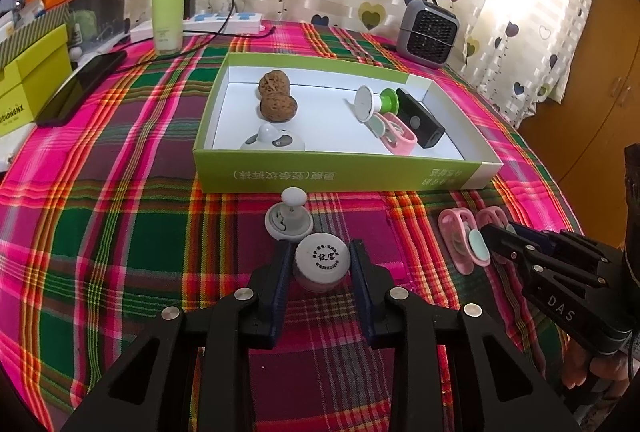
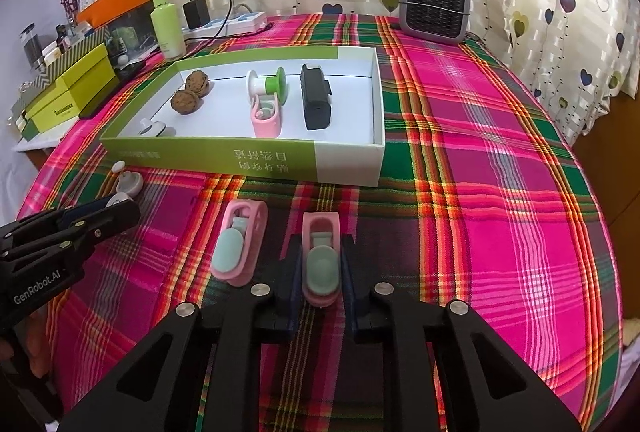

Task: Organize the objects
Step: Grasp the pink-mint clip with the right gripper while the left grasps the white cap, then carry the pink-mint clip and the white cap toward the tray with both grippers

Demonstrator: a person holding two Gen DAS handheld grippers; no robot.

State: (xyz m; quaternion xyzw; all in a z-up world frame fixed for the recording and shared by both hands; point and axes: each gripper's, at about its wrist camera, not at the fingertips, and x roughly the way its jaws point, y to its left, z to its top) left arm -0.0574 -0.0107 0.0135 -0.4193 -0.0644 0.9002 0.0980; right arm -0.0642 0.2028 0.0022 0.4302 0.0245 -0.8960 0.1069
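Note:
A green and white open box point(image 1: 340, 173) point(image 2: 248, 155) lies on the plaid cloth. It holds two walnuts point(image 1: 276, 97), a white and green spool point(image 1: 376, 101), a black device point(image 1: 420, 119), a pink clip point(image 1: 396, 133) and a white knob piece point(image 1: 272, 141). My left gripper point(image 1: 322, 264) is shut on a small white-capped jar point(image 1: 322, 264), standing on the cloth. A grey knob piece point(image 1: 288, 220) sits just beyond it. My right gripper point(image 2: 320, 264) is shut on a pink clip with a teal pad point(image 2: 322, 260). A second pink clip point(image 2: 238, 248) lies to its left.
A green bottle point(image 1: 168, 7), a power strip with charger point(image 1: 224, 21), a black phone point(image 1: 80, 87) and yellow-green boxes point(image 1: 28, 79) stand at the back left. A grey mini heater point(image 1: 430, 31) stands at the back right. A wooden cabinet point(image 1: 592, 103) is on the right.

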